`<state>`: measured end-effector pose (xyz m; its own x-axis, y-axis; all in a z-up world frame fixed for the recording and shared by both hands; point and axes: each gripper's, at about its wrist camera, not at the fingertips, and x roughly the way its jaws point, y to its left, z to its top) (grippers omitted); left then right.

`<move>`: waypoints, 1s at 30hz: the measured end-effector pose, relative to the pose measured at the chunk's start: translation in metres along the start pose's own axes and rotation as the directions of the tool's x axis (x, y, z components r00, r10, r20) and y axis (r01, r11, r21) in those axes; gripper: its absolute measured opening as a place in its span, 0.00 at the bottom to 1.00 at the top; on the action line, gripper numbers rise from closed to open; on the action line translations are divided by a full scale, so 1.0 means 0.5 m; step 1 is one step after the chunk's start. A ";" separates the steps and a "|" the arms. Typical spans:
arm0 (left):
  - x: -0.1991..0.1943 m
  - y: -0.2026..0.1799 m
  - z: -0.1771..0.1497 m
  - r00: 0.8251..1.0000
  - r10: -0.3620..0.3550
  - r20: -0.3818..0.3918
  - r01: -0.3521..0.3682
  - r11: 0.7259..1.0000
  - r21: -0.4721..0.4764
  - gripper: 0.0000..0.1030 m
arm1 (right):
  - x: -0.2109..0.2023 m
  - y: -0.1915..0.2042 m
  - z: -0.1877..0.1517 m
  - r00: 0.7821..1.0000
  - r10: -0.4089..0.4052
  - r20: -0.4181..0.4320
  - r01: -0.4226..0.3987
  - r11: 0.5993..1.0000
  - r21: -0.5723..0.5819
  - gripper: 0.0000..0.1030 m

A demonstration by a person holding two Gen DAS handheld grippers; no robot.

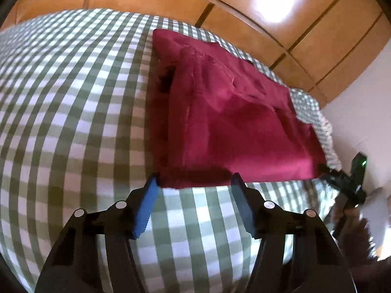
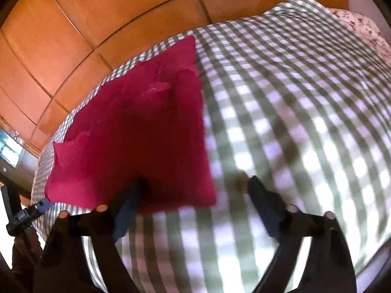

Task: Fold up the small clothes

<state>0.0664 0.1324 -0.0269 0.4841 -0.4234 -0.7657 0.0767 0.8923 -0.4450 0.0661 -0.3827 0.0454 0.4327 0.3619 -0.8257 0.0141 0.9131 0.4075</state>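
Observation:
A dark red folded garment (image 1: 232,122) lies flat on a green and white checked bed cover (image 1: 73,97). My left gripper (image 1: 195,180) is open, its blue pads (image 1: 146,210) straddling the garment's near left corner without pressing on it. In the right wrist view the same garment (image 2: 136,134) lies left of centre. My right gripper (image 2: 196,183) is open over the garment's near right corner, with its left finger (image 2: 132,200) above the cloth and its right finger over the bare cover (image 2: 293,122). Each gripper also shows at the edge of the other view, as the right gripper (image 1: 342,178) and the left gripper (image 2: 29,210).
Orange-brown wooden panels (image 1: 268,12) stand behind the bed. A white wall (image 1: 361,122) is at the right of the left wrist view. A floral pillow (image 2: 361,29) lies at the far right of the bed. The cover spreads wide on both sides of the garment.

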 end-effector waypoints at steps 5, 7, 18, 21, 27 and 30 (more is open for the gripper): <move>0.021 0.008 0.000 1.000 -0.019 -0.009 0.019 1.000 -0.013 0.24 | 0.018 0.019 0.007 1.000 0.027 -0.012 -0.027 0.999 0.018 0.26; 0.008 0.001 -0.004 1.000 -0.023 0.000 0.023 1.000 0.008 0.20 | 0.001 0.026 0.002 0.999 0.034 -0.016 -0.034 0.999 0.010 0.21; -0.106 0.027 -0.104 0.999 -0.039 -0.036 0.041 0.998 0.046 0.20 | -0.103 0.065 -0.131 0.986 0.085 -0.147 -0.099 0.991 -0.093 0.18; -0.128 0.020 -0.148 0.998 -0.019 -0.066 0.024 0.997 0.075 0.22 | -0.121 0.065 -0.161 0.981 0.088 -0.174 -0.104 0.991 -0.085 0.19; -0.165 0.032 -0.125 0.999 0.030 0.026 -0.031 0.998 0.048 0.65 | -0.138 0.055 -0.116 0.997 0.032 -0.074 -0.035 0.998 -0.048 0.45; -0.161 0.033 -0.078 0.996 0.050 0.077 -0.054 0.997 0.050 0.65 | -0.137 0.063 -0.079 1.000 -0.012 -0.007 0.011 0.999 -0.052 0.59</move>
<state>-0.0052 0.1749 0.0092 0.5530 -0.3652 -0.7489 0.0939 0.9204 -0.3795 0.0012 -0.3711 0.0992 0.4263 0.3525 -0.8330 -0.0283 0.9257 0.3772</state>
